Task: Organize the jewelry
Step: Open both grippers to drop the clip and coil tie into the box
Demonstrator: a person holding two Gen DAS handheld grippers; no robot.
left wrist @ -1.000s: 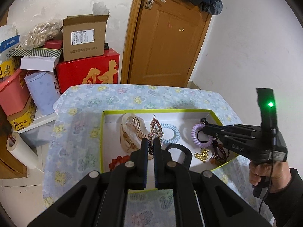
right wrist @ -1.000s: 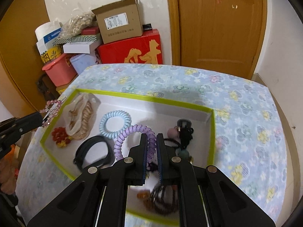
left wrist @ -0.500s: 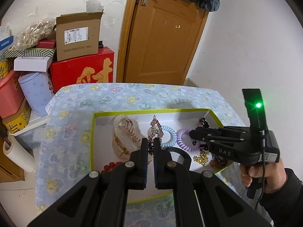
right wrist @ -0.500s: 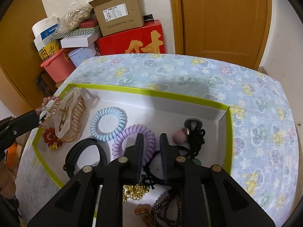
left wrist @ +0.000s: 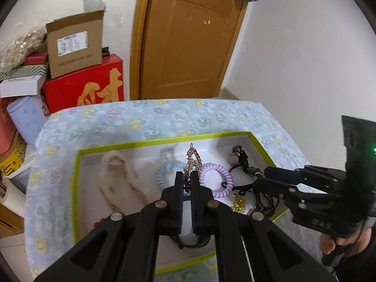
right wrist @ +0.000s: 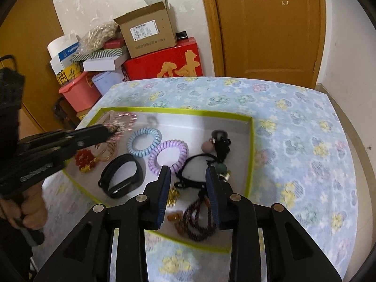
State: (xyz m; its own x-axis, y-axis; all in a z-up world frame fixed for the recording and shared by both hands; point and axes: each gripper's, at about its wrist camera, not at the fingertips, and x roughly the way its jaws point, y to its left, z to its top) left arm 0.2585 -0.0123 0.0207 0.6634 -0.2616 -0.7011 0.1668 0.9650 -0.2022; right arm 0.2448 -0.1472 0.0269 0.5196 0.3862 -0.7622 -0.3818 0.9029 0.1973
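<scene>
A white tray with a lime-green rim (left wrist: 145,142) (right wrist: 178,111) lies on the floral tablecloth and holds jewelry. My left gripper (left wrist: 187,179) is shut on a pink beaded hair clip (left wrist: 193,162), held above the tray; the clip shows blurred in the right wrist view (right wrist: 122,123). My right gripper (right wrist: 188,176) is open and empty above the black hair ties (right wrist: 199,164). In the tray lie a purple coil tie (right wrist: 168,155) (left wrist: 216,178), a blue coil tie (right wrist: 143,141), a black band (right wrist: 121,178), a red bead bracelet (right wrist: 85,161), a beige claw clip (left wrist: 119,178), a gold charm (left wrist: 239,203) and a dark bead bracelet (right wrist: 197,223).
Stacked boxes, a red box (left wrist: 84,84), a cardboard box (right wrist: 148,31) and a pink bin (right wrist: 80,94) stand beyond the table's far left. A wooden door (left wrist: 188,42) is behind. The table's right edge (right wrist: 347,141) is close to the wall.
My right gripper has opened, letting go of the purple coil tie, and drew back over the black hair ties. My left gripper has moved right with the beaded clip.
</scene>
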